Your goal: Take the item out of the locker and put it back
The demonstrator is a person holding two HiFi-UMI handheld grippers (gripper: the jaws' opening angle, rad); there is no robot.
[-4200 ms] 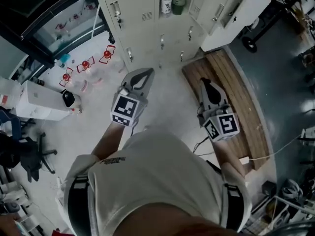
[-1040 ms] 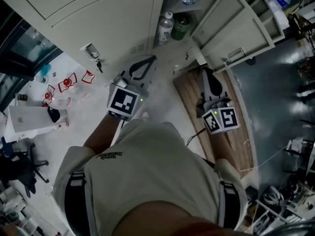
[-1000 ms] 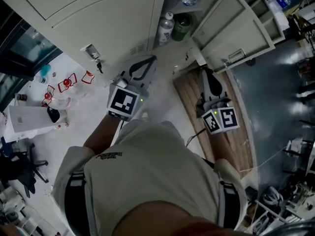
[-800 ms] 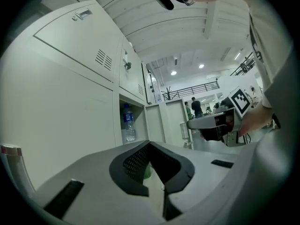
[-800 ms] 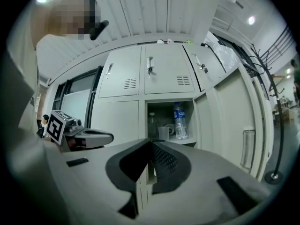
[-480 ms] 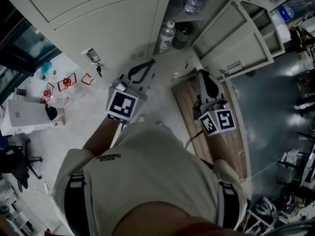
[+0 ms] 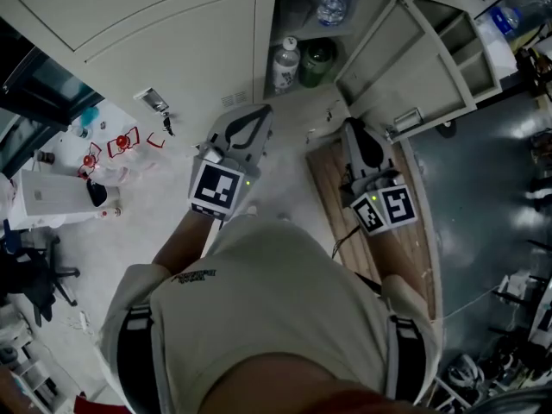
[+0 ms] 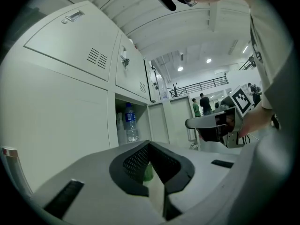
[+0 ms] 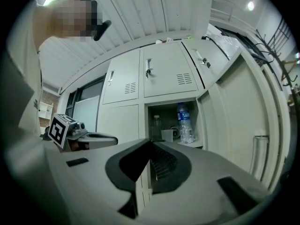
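An open locker compartment [image 7: 297,33] faces me. Its lower level holds a white-labelled bottle [image 7: 285,64] and a green jar [image 7: 316,62]. A clear water bottle [image 7: 332,5] stands on the shelf above; this water bottle [image 9: 183,123] also shows in the right gripper view, and again [image 8: 131,123] in the left gripper view. My left gripper [image 7: 260,110] is shut and holds nothing, a short way in front of the opening. Level with it, my right gripper [image 7: 348,126] is also shut and holds nothing, near the swung-out door [image 7: 397,54].
Closed locker doors [image 7: 172,33] fill the left, with keys hanging from a lock [image 7: 153,102]. A wooden board [image 7: 414,240] lies on the floor at the right. Red-and-white clutter [image 7: 121,141] and a white box [image 7: 52,197] sit at left. People [image 8: 204,102] stand far off.
The view has closed in on the lockers, so the open compartment shows more fully. The right gripper has shifted slightly toward it. Both grippers stay shut.
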